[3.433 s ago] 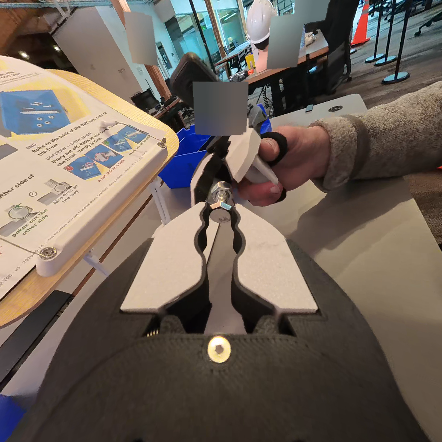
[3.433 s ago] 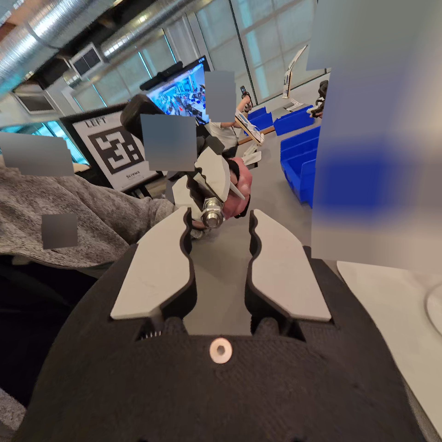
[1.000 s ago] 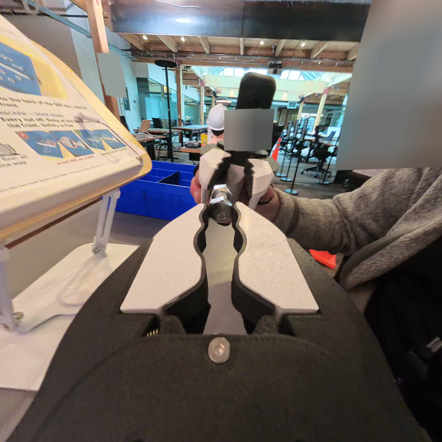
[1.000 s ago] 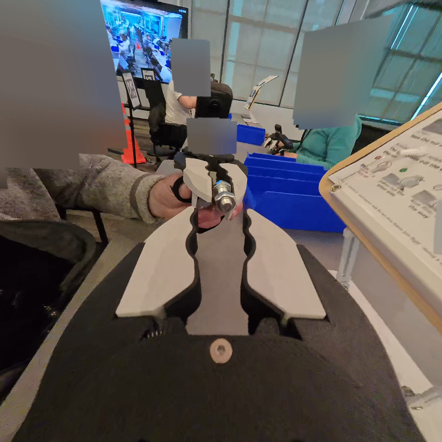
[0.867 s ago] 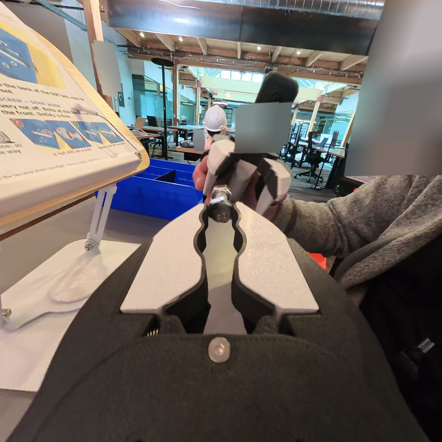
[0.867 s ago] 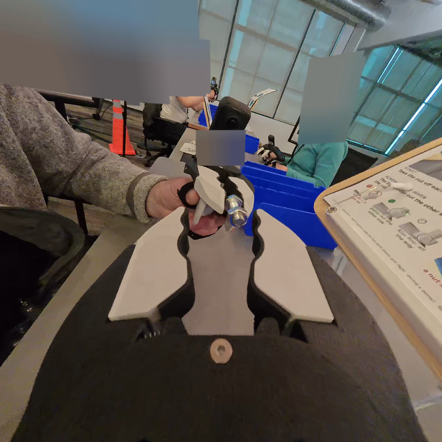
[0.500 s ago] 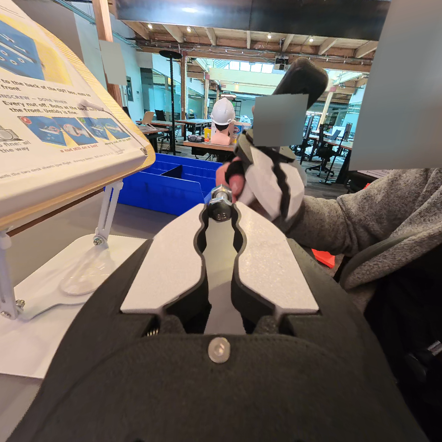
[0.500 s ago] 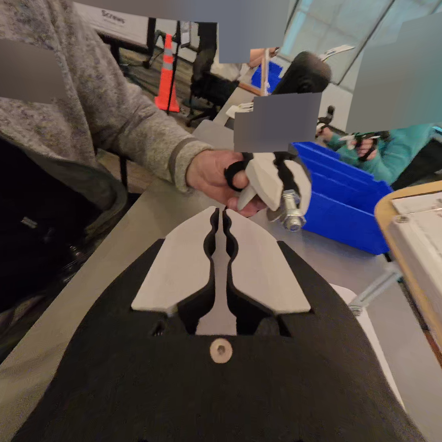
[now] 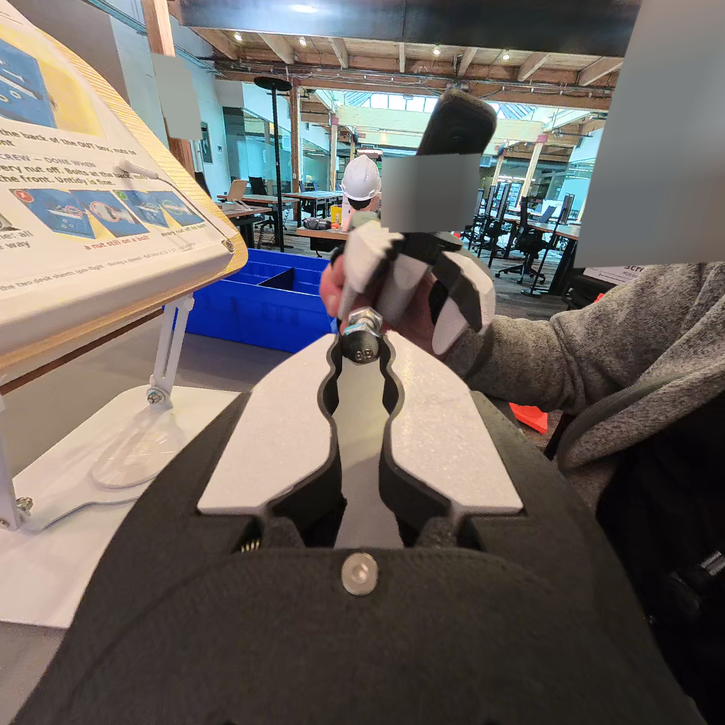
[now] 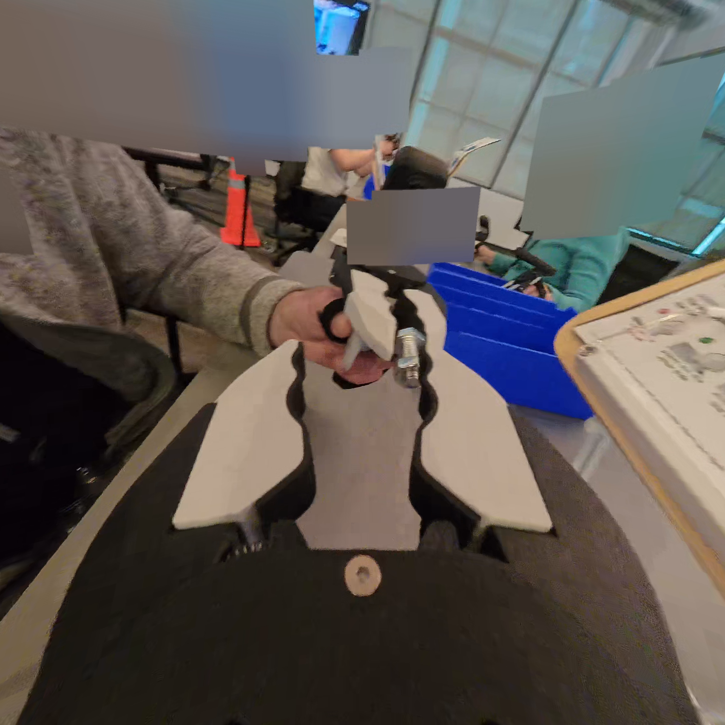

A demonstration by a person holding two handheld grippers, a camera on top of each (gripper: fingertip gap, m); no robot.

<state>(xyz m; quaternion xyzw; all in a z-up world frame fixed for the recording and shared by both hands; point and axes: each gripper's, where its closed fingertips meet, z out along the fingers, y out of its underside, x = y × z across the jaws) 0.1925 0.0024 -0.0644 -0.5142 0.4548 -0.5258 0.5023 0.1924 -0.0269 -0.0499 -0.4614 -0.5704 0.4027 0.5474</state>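
My left gripper (image 9: 360,345) is shut on the dark head of a steel bolt (image 9: 359,349), which points away from me with a hex nut (image 9: 367,316) on its thread. In the right wrist view the left gripper (image 10: 400,333) holds the bolt (image 10: 408,361) thread end down. My right gripper (image 10: 363,365) is open. The bolt's nutted end hangs close to its right finger (image 10: 463,412), and the left finger stands well clear of it. In the left wrist view the right gripper (image 9: 408,329) shows spread open just behind the nut.
An instruction board on a white stand (image 9: 98,219) leans at the left, and shows at the right of the right wrist view (image 10: 647,372). Blue bins (image 9: 259,310) stand on the grey table (image 9: 219,365) behind. A grey sleeve (image 9: 588,353) fills the right side. An orange cone (image 10: 237,212) stands on the floor.
My right gripper, shut on nothing beside the bolt half a second ago, has opened and moved back around the bolt's nutted end. My left gripper has kept hold of the bolt head.
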